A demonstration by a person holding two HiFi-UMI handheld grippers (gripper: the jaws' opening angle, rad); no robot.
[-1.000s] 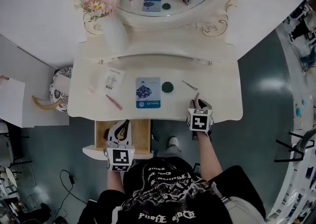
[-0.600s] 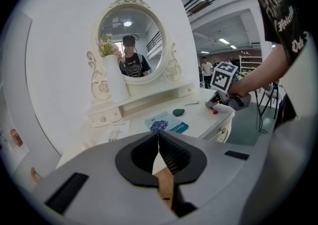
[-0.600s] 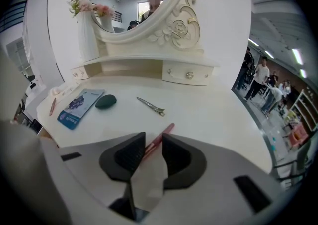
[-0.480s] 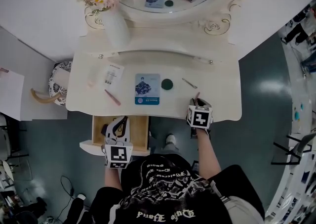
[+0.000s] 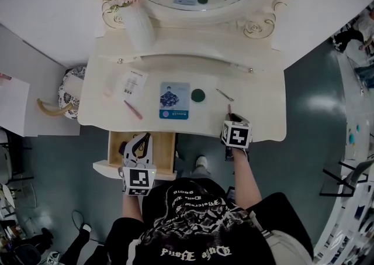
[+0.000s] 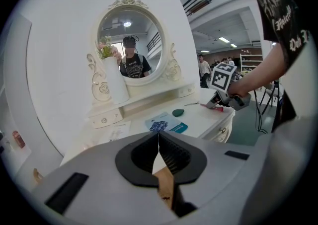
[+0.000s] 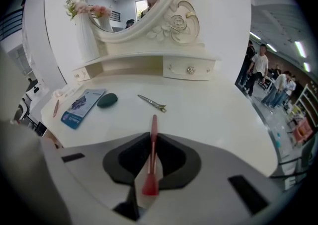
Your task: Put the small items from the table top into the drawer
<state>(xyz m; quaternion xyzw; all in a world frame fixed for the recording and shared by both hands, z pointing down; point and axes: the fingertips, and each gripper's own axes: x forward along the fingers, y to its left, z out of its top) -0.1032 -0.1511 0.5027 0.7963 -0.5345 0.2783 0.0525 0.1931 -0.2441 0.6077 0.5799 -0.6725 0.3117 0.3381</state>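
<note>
Dressing table [image 5: 260, 123]: right gripper [image 7: 151, 138] jaws just closed onto red stick [image 7: 153, 129] near table's front edge; left gripper [image 6: 159, 138] jaws together, empty.

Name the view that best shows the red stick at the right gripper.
Right gripper view: the red stick lies full length between the jaws, which have just closed on it. Head view shows only its tip; left gripper view, a sliver.

Scene lit brightly and evenly from overhead, ceiling strip lights [image 6: 224, 39] caught behind, pale glare thrown on the floor [image 5: 320, 101], gripper views bowed and darkened at edges, nearest foreground softened.
</note>
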